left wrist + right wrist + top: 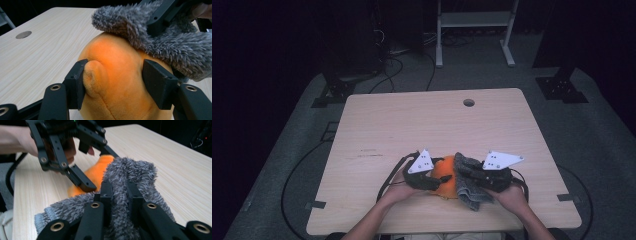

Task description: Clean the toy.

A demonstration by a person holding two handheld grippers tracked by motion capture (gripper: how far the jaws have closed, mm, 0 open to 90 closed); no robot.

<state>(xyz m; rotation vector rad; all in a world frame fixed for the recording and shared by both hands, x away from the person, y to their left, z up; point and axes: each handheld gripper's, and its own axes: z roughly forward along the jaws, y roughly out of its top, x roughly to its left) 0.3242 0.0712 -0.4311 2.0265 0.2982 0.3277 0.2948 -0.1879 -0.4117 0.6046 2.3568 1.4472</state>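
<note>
Dark room, pale table (pixel 412 125) — near its front edge the left gripper (pixel 115 75) clamps an orange plush (pixel 117 82); the right gripper (pixel 117 192) pinches a grey cloth (pixel 135 172) draped over it.

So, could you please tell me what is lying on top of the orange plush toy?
A fuzzy grey cloth drapes over the top of the orange plush toy, pinched by the right gripper. The part of the toy under the cloth is hidden.

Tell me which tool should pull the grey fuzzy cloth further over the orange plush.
Right. The right tool is already shut on the grey fuzzy cloth, which drapes over the orange plush. The left tool straddles the plush itself, steadying it.
</note>
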